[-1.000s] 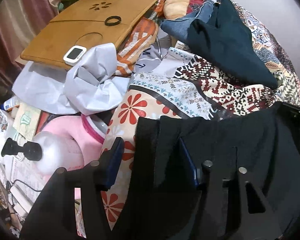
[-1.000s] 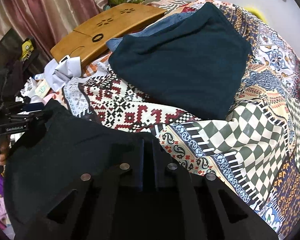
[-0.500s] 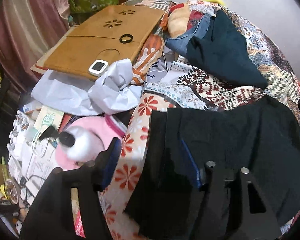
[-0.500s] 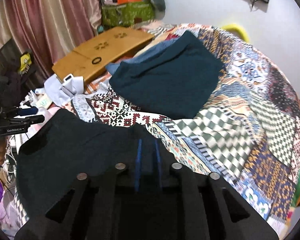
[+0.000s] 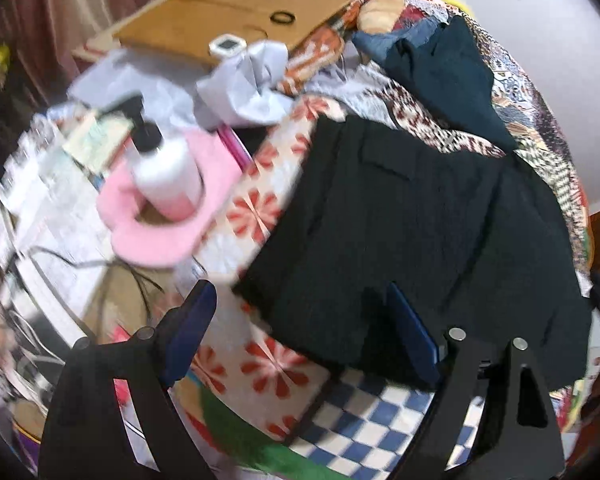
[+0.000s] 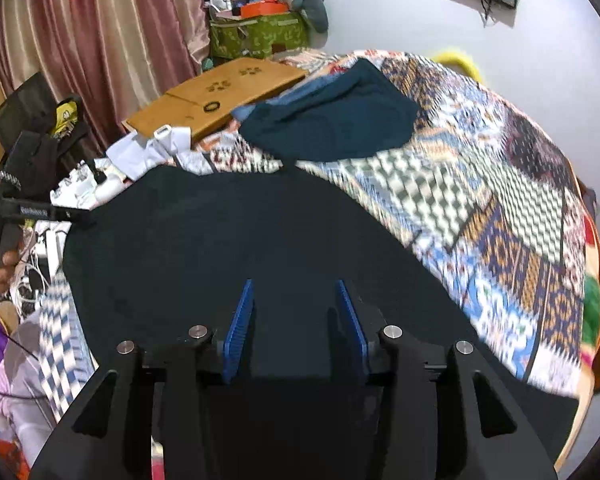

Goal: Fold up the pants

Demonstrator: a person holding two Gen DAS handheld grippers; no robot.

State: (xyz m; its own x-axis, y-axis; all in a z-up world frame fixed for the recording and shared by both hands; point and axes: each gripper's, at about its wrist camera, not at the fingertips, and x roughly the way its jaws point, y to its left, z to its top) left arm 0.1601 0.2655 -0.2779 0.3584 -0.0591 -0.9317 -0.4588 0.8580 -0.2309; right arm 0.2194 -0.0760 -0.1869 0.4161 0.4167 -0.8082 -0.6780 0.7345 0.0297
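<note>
The black pants (image 5: 412,216) lie folded flat on the patchwork bedspread (image 5: 268,368); in the right wrist view they (image 6: 240,248) fill the middle. My left gripper (image 5: 300,320) hangs above their near left edge, jaws wide and still opening, with nothing pinched between the blue pads (image 5: 192,328). My right gripper (image 6: 296,320) hovers over the near part of the pants. Its jaws are opening too, and the pads (image 6: 242,328) stand apart with only the cloth lying below them. The left gripper (image 6: 40,212) also shows at the left of the right wrist view, held by a hand (image 6: 4,264).
A folded dark teal garment (image 6: 340,120) lies farther back on the bed, over blue denim. A wooden lap desk (image 5: 240,12), crumpled pale cloth (image 5: 252,88) and a white pump bottle (image 5: 168,176) on a pink item crowd the left side. Curtains (image 6: 100,40) hang behind.
Both grippers have let go of the black pants, opened, and drawn back and upward. The pants now lie flat on the bed.
</note>
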